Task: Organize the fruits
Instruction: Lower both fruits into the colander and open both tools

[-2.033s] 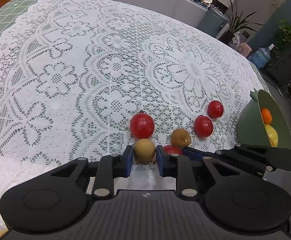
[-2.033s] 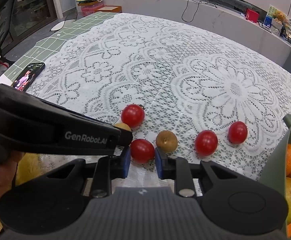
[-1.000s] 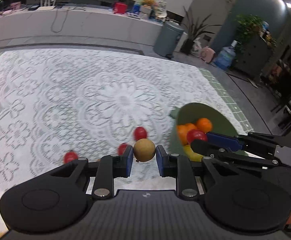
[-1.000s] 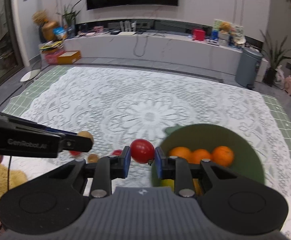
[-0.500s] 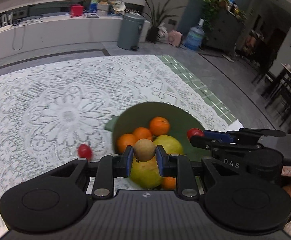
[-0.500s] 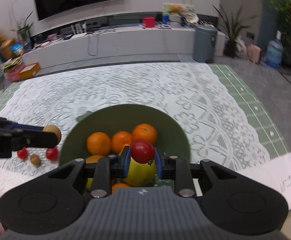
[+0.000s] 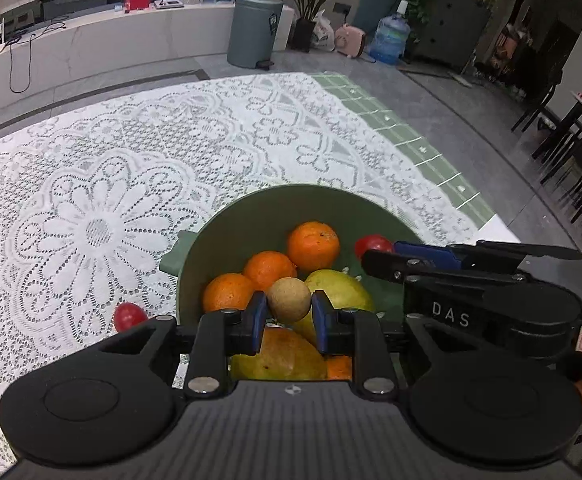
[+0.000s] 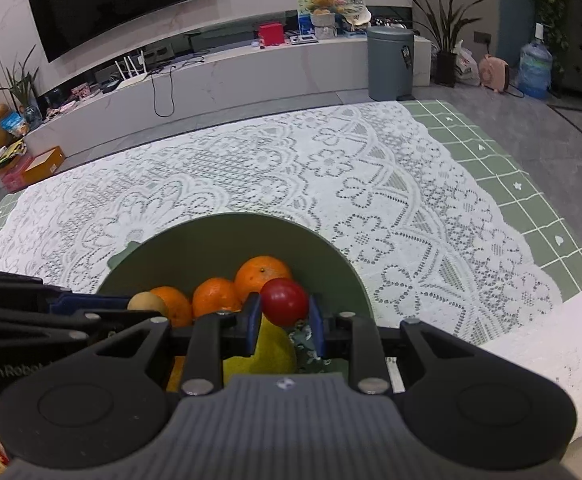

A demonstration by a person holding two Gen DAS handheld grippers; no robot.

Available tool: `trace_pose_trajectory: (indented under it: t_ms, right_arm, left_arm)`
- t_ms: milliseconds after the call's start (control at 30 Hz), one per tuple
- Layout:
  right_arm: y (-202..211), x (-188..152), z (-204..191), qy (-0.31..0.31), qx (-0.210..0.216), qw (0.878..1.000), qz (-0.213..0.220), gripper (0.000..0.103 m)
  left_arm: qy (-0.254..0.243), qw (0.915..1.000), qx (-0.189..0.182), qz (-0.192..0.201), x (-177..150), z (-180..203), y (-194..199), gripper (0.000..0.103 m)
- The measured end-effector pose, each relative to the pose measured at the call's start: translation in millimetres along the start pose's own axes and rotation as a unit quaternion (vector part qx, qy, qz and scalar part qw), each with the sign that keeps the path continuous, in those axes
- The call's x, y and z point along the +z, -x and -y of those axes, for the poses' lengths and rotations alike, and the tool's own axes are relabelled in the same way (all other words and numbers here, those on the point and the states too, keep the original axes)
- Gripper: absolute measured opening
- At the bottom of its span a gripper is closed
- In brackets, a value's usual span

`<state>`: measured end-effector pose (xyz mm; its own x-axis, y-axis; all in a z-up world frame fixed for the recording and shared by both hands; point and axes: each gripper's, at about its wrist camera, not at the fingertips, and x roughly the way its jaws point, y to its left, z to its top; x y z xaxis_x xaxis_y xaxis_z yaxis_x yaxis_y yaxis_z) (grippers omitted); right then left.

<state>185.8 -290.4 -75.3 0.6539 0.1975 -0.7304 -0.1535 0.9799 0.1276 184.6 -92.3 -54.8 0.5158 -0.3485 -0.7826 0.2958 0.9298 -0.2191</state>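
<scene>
Left wrist view: three oranges [image 7: 313, 245] in bowl [image 7: 251, 212]; left fingers [image 7: 259, 312] clamp tan fruit [image 7: 289, 299], right fingers [image 8: 253, 316] clamp tomato [image 8: 284, 301].

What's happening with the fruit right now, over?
Left gripper shut on tan round fruit. Right gripper shut on red tomato. Both above green bowl. Nothing blocking the drop.
</scene>
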Motion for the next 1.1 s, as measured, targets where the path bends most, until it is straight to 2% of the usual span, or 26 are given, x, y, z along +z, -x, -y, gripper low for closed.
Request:
trace_pose_trajectory:
  t_ms: [333, 833, 900, 1100]
  right_arm:
    - [-17, 0, -8, 0.019, -0.035, 0.999, -0.016, 0.023]
    - [-25, 0, -11, 0.025, -0.050, 0.998, -0.026, 0.023]
    - [-23, 0, -11, 0.027, -0.051, 0.998, -0.022, 0.029]
    - [-11, -1, -16, 0.038, -0.053, 0.998, 0.000, 0.046]
  left_arm:
    - [-0.004, 0.9997, 0.014, -0.017, -2, -2, -14, 0.027]
    - [-0.001, 0.9996, 0.008, -0.028, -3, -4, -23, 0.027]
    - [-0.002, 0.9997, 0.009, -0.024, -4, -3, -21, 0.028]
    - [0.013, 0.9998, 0.000, -0.013, -4, -4, -8, 0.040]
